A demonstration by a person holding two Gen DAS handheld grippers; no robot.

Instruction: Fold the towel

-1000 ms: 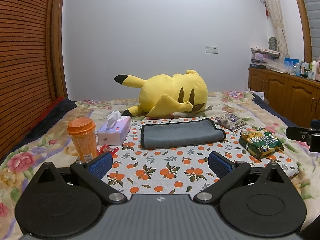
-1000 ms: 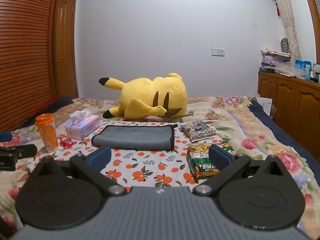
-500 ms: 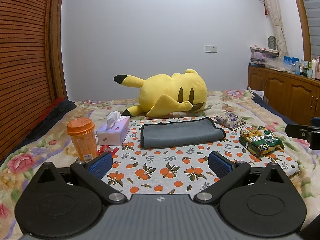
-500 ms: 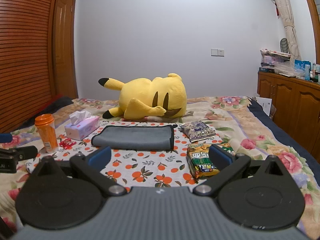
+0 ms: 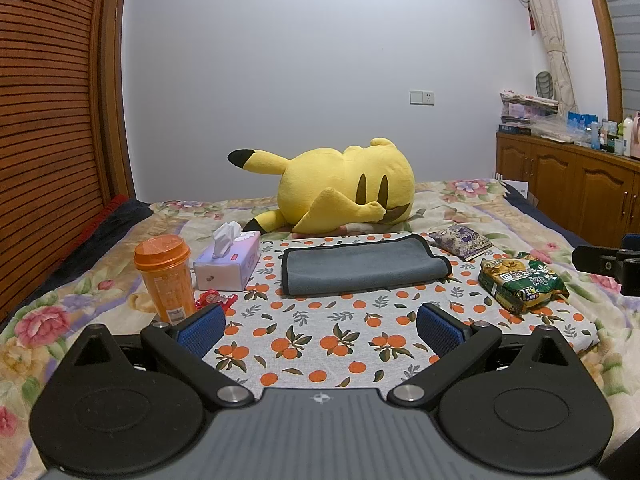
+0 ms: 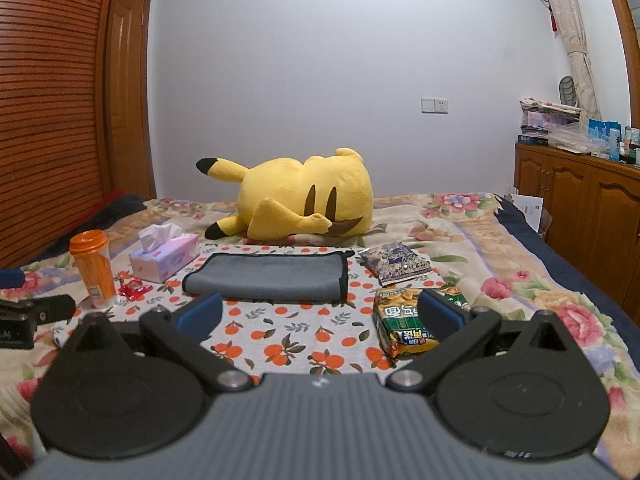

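A grey towel (image 5: 362, 266) with dark edging lay folded flat on an orange-print cloth (image 5: 320, 340) spread over a floral bedcover (image 5: 500, 216), a large yellow plush toy (image 5: 344, 190) slumped just behind it. To its left stood a tissue box (image 5: 229, 264) with a white tissue poking from its slot, and an orange lidded cup (image 5: 165, 280), its contents not visible; a small red wrapper (image 5: 214, 300) lay near the cup's base. To the right sat a purple snack packet (image 5: 460, 240) and a green noodle packet (image 5: 522, 280). The left gripper (image 5: 320, 326) hung short of the towel, jaws spread wide, holding nothing. The right gripper (image 6: 320, 314) hovered likewise apart and empty, its right finger in front of the noodle packet. A slatted wooden wardrobe (image 5: 48, 120), a pale wall and a wooden sideboard (image 5: 568, 188) framed the bed.
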